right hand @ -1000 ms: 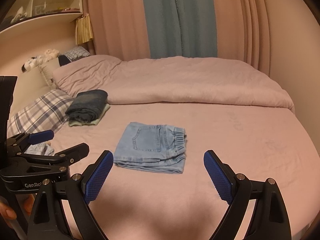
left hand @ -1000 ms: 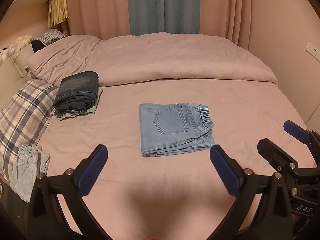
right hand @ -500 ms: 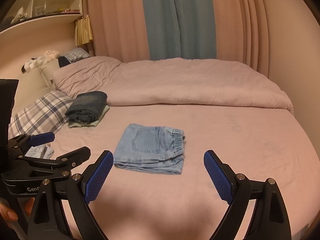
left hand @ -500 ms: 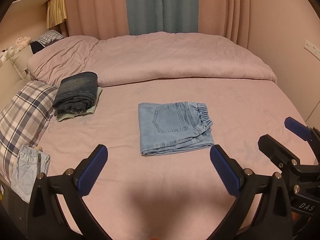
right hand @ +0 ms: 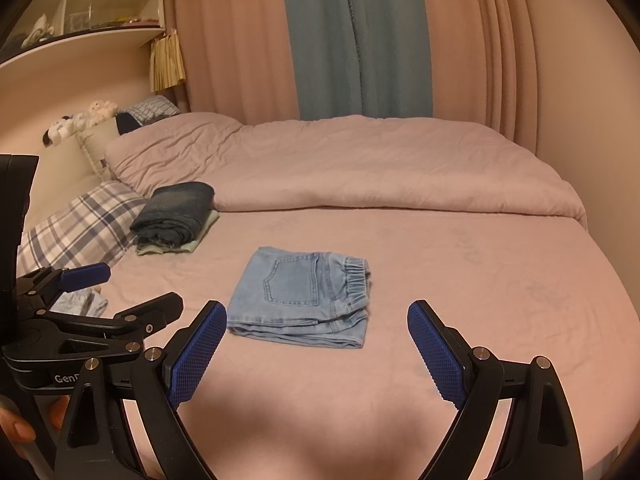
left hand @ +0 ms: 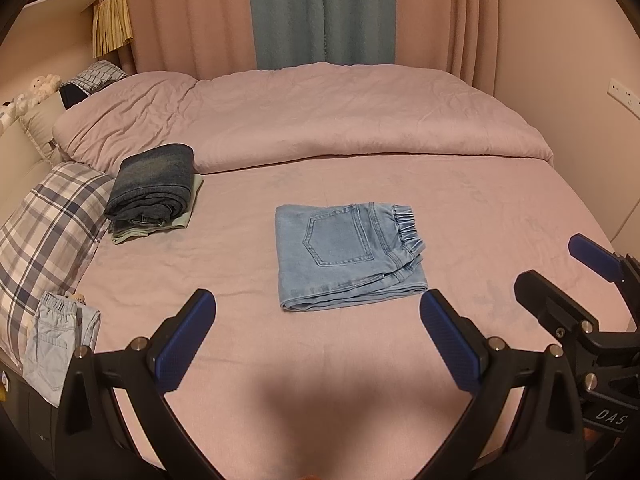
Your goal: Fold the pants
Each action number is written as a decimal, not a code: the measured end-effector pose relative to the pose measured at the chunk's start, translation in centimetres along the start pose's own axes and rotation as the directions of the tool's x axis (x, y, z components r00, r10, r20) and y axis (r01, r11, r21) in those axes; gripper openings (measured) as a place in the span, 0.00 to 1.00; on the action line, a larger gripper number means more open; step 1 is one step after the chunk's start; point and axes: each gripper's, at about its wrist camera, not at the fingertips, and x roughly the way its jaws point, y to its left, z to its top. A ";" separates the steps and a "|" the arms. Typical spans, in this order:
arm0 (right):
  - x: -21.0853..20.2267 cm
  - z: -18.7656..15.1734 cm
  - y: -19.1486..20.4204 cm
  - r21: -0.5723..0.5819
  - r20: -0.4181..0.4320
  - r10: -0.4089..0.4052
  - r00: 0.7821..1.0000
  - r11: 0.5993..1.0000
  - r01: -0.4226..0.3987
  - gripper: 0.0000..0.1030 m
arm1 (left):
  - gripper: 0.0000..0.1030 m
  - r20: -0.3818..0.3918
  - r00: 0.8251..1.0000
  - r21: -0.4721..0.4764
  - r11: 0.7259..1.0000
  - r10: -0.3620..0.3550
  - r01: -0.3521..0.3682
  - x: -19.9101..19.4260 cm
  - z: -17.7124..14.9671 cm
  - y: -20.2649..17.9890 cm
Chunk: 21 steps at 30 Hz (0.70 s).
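Note:
Light blue denim pants [left hand: 348, 256] lie folded into a flat rectangle on the pink bed, back pocket up, elastic waistband to the right; they also show in the right wrist view [right hand: 302, 298]. My left gripper [left hand: 318, 338] is open and empty, held above the bed in front of the pants. My right gripper [right hand: 316, 354] is open and empty, also in front of the pants. The right gripper shows at the right edge of the left wrist view [left hand: 560, 276], the left gripper at the left edge of the right wrist view [right hand: 108, 296].
A stack of folded dark jeans [left hand: 154, 186] on a pale green garment lies at the left. A plaid pillow [left hand: 44, 236] and a small light blue garment [left hand: 56, 340] lie at the left edge. A rolled-back pink duvet [left hand: 320, 120] covers the far half.
Both grippers have drawn back slightly and stay open; the folded pants lie unmoved.

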 end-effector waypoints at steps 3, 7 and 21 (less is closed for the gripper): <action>0.0 0.0 0.0 0.001 -0.001 0.001 1.000 1.000 -0.001 0.89 | 0.99 -0.005 1.000 0.003 1.000 -0.001 0.001 0.2 0.0 -0.1; 0.0 -0.1 -0.1 -0.001 -0.002 -0.003 1.000 1.000 0.003 0.89 | 0.99 -0.008 1.000 0.002 1.000 -0.003 0.003 0.3 0.0 -0.1; 0.0 -0.2 0.1 -0.001 -0.003 -0.005 1.000 1.000 0.005 0.89 | 0.99 -0.012 1.000 -0.014 1.000 0.010 -0.011 0.5 -0.1 0.5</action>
